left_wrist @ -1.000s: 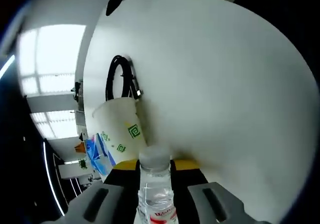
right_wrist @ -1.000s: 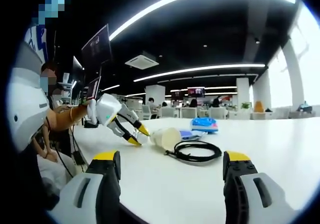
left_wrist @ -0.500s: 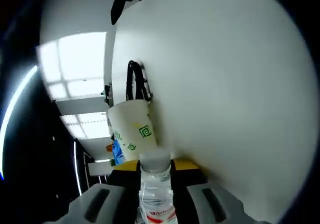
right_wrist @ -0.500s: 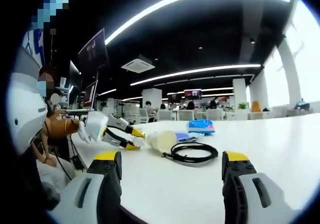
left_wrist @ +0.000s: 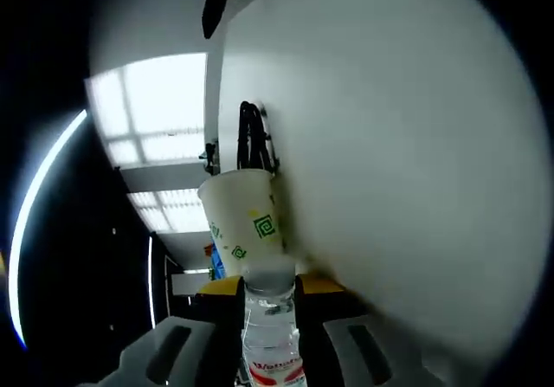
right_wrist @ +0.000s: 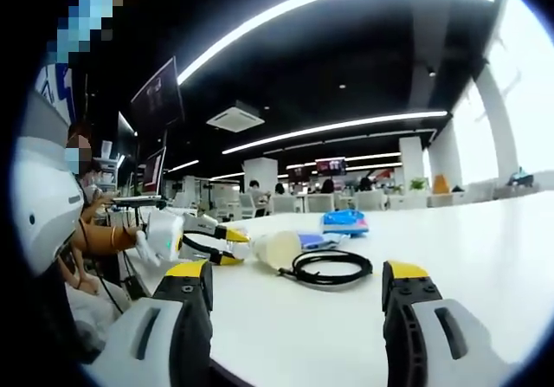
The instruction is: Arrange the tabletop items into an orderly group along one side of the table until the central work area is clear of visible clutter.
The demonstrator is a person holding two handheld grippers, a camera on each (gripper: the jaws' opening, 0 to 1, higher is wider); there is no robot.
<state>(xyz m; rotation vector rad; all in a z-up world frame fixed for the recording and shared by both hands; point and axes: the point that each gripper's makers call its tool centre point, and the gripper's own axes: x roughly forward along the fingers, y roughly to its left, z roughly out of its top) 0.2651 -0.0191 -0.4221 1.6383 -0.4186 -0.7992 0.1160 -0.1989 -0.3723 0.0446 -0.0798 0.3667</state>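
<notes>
Left gripper view, bottle: a clear water bottle (left_wrist: 270, 322) with a red label stands at the bottom centre of the frame, between the two jaws of the left gripper (left_wrist: 268, 352), which are clenched on its body.
Left gripper view, cup: a pale paper cup (left_wrist: 247, 222) with green marks lies on its side just above the bottle cap, near the centre of the frame.
Left gripper view, cable: a black coiled cable (left_wrist: 254, 138) lies just beyond the cup, in the upper middle, on the white table (left_wrist: 398, 145).
Right gripper view, right gripper: the right gripper (right_wrist: 294, 318) has its jaws released and wide apart at the bottom of the frame; nothing is between them.
Right gripper view, left gripper: it comes in at the left middle, lying low over the table edge, its yellow tips next to the cup (right_wrist: 277, 248).
Right gripper view, cable: the coil (right_wrist: 327, 267) lies at the centre, just right of the cup.
Right gripper view, blue thing: a blue object (right_wrist: 344, 222) rests behind the cable; a flat blue item lies beside the cup, but I cannot tell what it is.
Right gripper view, background: an office hall with long ceiling lights.
</notes>
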